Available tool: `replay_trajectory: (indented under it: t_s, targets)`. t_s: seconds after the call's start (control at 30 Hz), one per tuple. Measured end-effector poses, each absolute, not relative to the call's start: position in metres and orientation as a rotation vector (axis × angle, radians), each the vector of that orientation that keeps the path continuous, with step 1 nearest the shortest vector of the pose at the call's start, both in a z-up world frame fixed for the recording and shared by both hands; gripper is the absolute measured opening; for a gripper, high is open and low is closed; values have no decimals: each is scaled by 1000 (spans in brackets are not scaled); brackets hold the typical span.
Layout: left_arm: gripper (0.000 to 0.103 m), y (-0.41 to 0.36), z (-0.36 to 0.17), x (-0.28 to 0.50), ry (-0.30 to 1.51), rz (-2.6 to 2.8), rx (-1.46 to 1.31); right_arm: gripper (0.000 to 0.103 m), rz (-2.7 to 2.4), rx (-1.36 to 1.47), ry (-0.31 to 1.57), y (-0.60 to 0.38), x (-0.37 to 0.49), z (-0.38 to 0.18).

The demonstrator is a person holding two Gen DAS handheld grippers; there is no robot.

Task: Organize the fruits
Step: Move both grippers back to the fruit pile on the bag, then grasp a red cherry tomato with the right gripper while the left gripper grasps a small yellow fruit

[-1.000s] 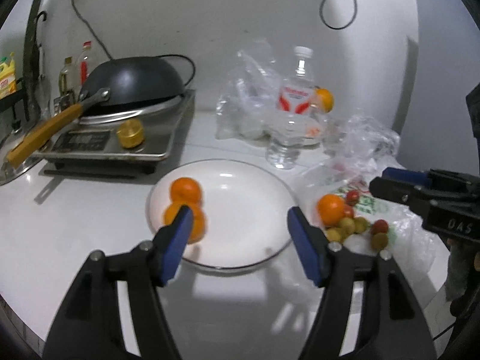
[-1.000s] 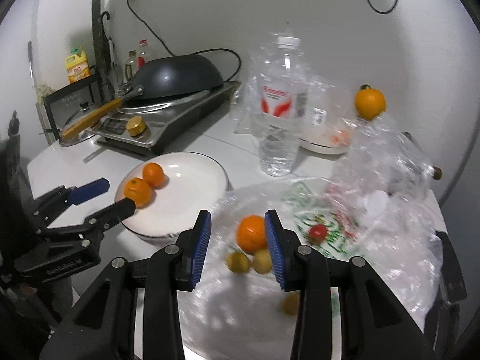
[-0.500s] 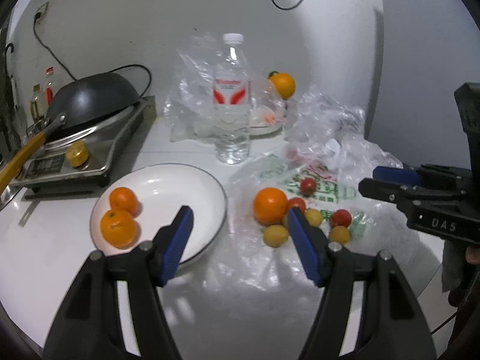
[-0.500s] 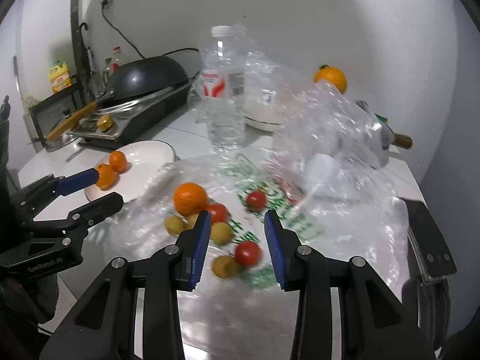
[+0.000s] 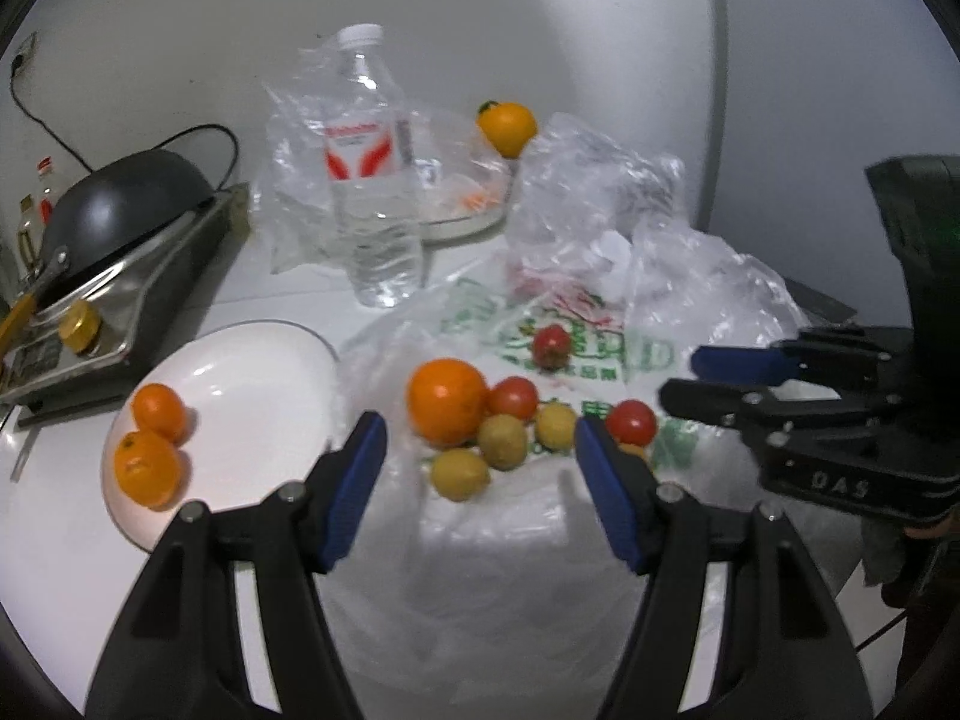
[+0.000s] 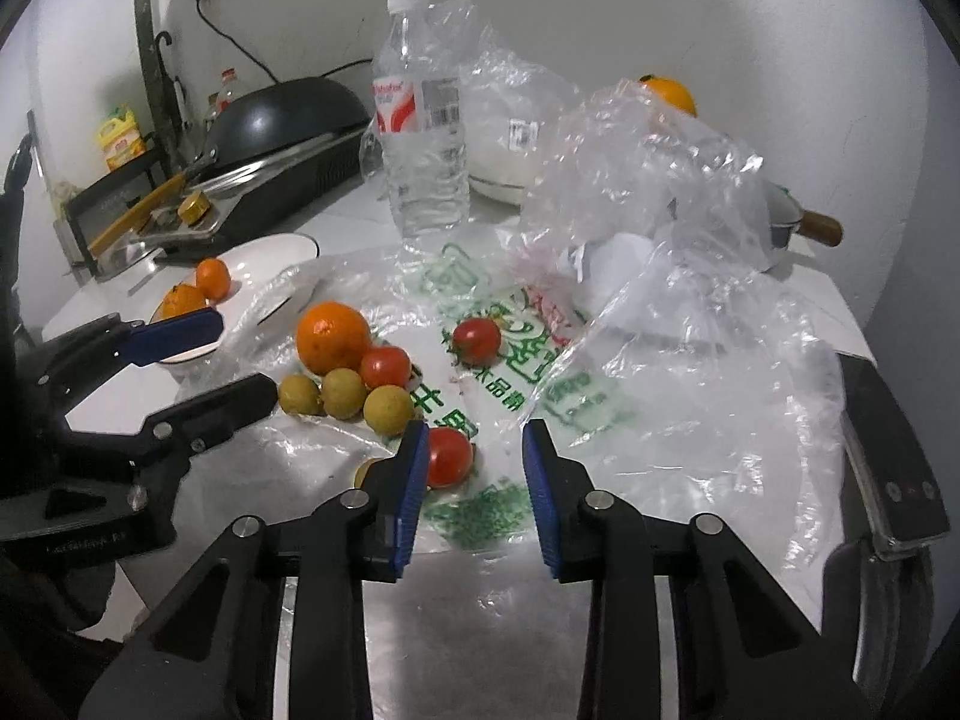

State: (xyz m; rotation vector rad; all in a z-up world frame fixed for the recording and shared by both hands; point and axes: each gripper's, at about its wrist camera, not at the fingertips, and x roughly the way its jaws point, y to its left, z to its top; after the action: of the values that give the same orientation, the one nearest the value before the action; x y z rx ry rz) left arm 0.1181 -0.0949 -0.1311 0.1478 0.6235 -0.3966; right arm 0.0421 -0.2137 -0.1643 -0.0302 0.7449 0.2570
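My left claw (image 5: 477,450) has slid away from the round white plate (image 5: 270,360) and now hangs over the pile of fruit on the flat see-through plastic bag with green print (image 5: 576,354). A second ago its blue pads were framing the plate. Its jaws stand about half open, with nothing in them, and the big round orange (image 5: 447,399) and three little yellow-green fruits (image 5: 503,441) lie just past its tips. My right claw (image 6: 474,462) has dropped lower and come closer to the bag too. Its jaws are closing right now, but nothing sits between the pads. A small red tomato (image 6: 450,456) lies just beside the left pad, not in the gap. Two small oranges (image 5: 153,444) already rest on the plate, so I think the sorting has begun and the big orange may be the next one to go there. Most of the fruit is not sorted yet. One more orange (image 5: 507,126) sits far back near the wall. The clear plastic water bottle (image 5: 372,180) has a red and white label, but its words are too blurry to read. The green print on the bag looks like Chinese writing that I cannot make out. On the side of my right claw I can read "DAS" in the left camera's view.
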Motion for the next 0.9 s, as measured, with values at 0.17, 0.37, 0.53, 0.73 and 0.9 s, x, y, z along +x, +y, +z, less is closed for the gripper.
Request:
replay_trajectory:
  t_s: [0.17, 0.37, 0.53, 0.73, 0.9]
  targets:
    - [66, -103, -136, 120, 645, -406, 153, 34, 296, -25, 772, -212, 51, -172]
    - [66, -108, -141, 123, 663, -405, 164, 34, 347, 1, 797, -211, 60, -179]
    - [66, -114, -144, 122, 684, -416, 177, 30, 363, -1, 823, -207, 68, -182]
    - [66, -118, -143, 117, 679, -430, 193, 29, 348, -15, 806, -212, 61, -180]
    - [65, -124, -143, 106, 673, -465, 217, 29, 285, 4, 757, -225, 46, -169]
